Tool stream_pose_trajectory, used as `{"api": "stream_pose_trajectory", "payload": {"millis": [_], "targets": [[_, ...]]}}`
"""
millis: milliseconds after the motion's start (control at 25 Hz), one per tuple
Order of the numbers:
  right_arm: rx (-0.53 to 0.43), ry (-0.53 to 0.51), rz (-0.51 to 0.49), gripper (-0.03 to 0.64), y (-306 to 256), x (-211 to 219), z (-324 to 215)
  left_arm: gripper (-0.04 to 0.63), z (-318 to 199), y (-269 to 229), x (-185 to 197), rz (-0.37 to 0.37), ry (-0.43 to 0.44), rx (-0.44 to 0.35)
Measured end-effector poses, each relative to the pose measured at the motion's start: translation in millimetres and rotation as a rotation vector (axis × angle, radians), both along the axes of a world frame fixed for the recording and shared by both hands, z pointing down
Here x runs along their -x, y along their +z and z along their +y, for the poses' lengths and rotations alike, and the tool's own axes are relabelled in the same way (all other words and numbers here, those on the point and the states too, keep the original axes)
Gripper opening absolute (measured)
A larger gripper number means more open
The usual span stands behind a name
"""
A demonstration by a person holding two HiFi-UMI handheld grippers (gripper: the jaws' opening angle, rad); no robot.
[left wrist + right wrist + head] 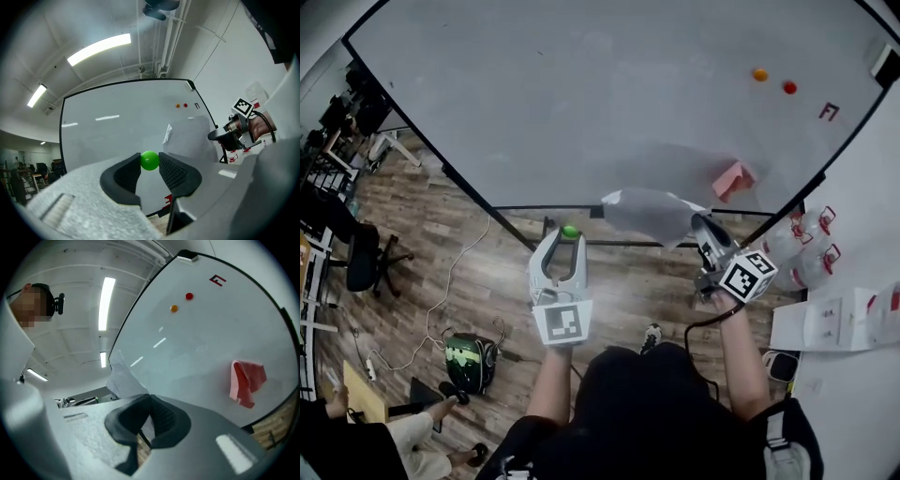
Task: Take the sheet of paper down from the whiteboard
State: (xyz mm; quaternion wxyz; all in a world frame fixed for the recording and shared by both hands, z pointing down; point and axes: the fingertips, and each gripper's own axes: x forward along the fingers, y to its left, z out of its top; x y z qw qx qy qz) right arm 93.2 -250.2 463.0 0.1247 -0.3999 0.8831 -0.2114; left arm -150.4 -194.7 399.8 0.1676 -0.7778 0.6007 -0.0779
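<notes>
The whiteboard [581,94] fills the top of the head view. The grey-white sheet of paper [647,214] hangs off the board at its lower edge, and my right gripper [698,222] is shut on the sheet's right end. In the right gripper view the paper [123,380] rises from the shut right gripper [149,397]. My left gripper [570,234] pinches a small green ball magnet [570,231] between its pads, left of the sheet. In the left gripper view the green magnet [150,161] sits at the jaw tips, with the paper [187,140] beyond.
An orange magnet [759,74], a red magnet [789,87] and a pink cloth [733,178] stay on the board. Bottles [806,244] and a white table [834,323] stand at right. An office chair [366,258], a green bag [471,361] and a seated person [412,431] are at left.
</notes>
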Motion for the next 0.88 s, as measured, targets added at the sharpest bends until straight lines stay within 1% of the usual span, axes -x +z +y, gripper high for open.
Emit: {"api": "stream_pose_trajectory", "payload": {"millis": [240,400,600,760,880], "targets": [[-0.012,0.065,0.006,0.003,0,31,43,0.132,32,6,39,0.001,0.065,0.023],[-0.03,0.093,0.03,0.003,6,45,72,0.132,50,11,56,-0.005,0.102,0.025],[-0.018,0.099,0.003,0.003,5,57,105,0.132,71,13,66,0.0,0.124,0.026],[-0.044,0.095,0.021,0.003,4,62,124,0.132,84,11,66,-0.018,0.137,0.017],[-0.055,0.087,0.038,0.003,5,66,133,0.132,90,9,70,-0.012,0.129,0.0]]}}
